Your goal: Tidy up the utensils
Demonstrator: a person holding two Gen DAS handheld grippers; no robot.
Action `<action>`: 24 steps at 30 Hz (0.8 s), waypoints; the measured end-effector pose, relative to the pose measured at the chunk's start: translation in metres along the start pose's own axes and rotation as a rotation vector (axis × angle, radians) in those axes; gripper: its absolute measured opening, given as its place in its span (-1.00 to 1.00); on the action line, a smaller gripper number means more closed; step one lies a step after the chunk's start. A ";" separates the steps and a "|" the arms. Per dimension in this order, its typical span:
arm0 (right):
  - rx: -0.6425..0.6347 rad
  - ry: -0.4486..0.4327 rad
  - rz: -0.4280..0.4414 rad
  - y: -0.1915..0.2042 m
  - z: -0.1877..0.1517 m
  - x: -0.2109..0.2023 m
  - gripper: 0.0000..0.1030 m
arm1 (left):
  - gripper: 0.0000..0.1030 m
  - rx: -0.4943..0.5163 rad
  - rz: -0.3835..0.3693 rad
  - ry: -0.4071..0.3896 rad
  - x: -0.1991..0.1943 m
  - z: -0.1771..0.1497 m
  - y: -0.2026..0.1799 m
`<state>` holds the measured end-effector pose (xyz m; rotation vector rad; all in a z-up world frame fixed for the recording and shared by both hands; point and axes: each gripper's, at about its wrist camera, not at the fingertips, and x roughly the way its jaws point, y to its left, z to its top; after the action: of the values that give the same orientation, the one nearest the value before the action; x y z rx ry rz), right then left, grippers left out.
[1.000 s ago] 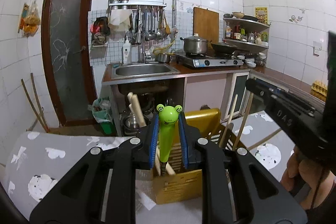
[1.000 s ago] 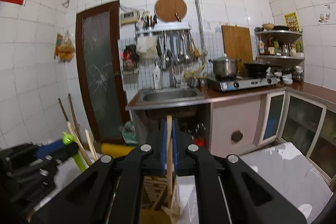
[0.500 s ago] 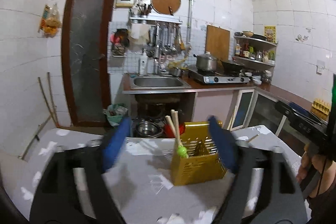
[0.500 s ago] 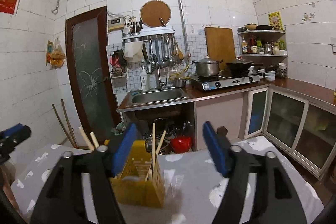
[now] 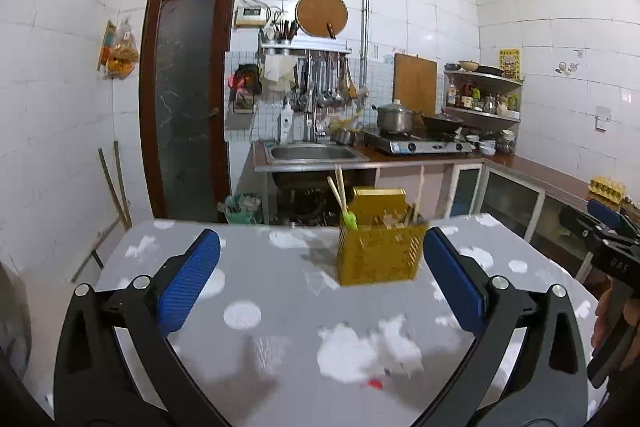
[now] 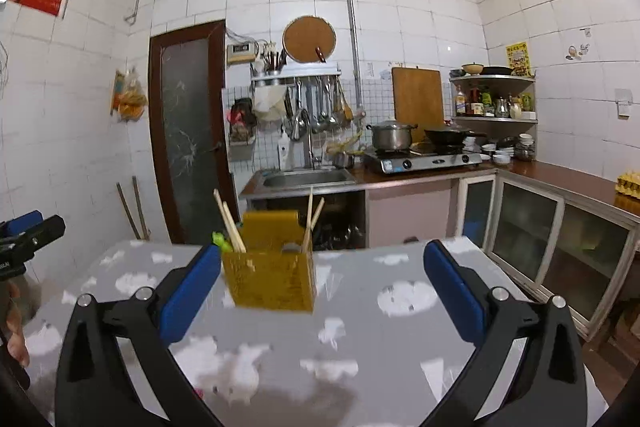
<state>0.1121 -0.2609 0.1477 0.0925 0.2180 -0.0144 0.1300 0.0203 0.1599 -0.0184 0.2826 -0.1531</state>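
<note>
A yellow slotted utensil holder [image 5: 378, 259] stands on the grey cloud-patterned table [image 5: 280, 307]; it also shows in the right wrist view [image 6: 272, 279]. In it stand wooden chopsticks [image 5: 338, 189] and a green frog-topped utensil [image 5: 350, 220], seen too in the right wrist view [image 6: 221, 240] beside chopsticks [image 6: 230, 225]. My left gripper [image 5: 320, 279] is open and empty, well back from the holder. My right gripper [image 6: 320, 283] is open and empty, back from the holder as well.
Behind the table are a sink [image 5: 312, 153], a stove with a pot [image 5: 394, 119], cabinets [image 6: 560, 239] along the right wall and a brown door [image 5: 186, 99] at the left. The other hand-held gripper shows at the right edge [image 5: 608, 251].
Both grippers let go of their utensils, opened wide and drew back from the holder. The frog utensil and the chopstick now stand in the holder.
</note>
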 end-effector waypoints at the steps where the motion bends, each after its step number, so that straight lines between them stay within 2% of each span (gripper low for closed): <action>1: -0.006 0.007 -0.003 0.002 -0.007 -0.005 0.92 | 0.91 -0.005 -0.001 0.004 -0.003 -0.006 0.001; 8: -0.035 0.033 -0.028 0.010 -0.050 -0.018 0.92 | 0.91 -0.014 0.033 -0.007 -0.019 -0.057 -0.005; 12: -0.034 0.042 -0.013 0.013 -0.083 -0.017 0.92 | 0.91 0.018 0.086 -0.021 -0.017 -0.094 -0.012; 16: -0.026 0.059 0.009 0.015 -0.113 -0.012 0.92 | 0.91 -0.012 0.052 0.018 -0.006 -0.119 -0.010; 18: -0.003 0.070 0.018 0.013 -0.123 -0.008 0.92 | 0.91 -0.035 0.076 0.021 -0.001 -0.130 -0.008; 21: 0.006 0.082 0.005 0.010 -0.135 -0.001 0.92 | 0.91 -0.028 0.104 -0.017 -0.001 -0.141 -0.008; 24: 0.016 0.108 -0.002 0.010 -0.144 0.004 0.92 | 0.91 0.035 0.133 -0.050 -0.002 -0.153 -0.015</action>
<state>0.0851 -0.2376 0.0075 0.1096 0.3257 -0.0133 0.0836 0.0064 0.0142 0.0317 0.2302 -0.0258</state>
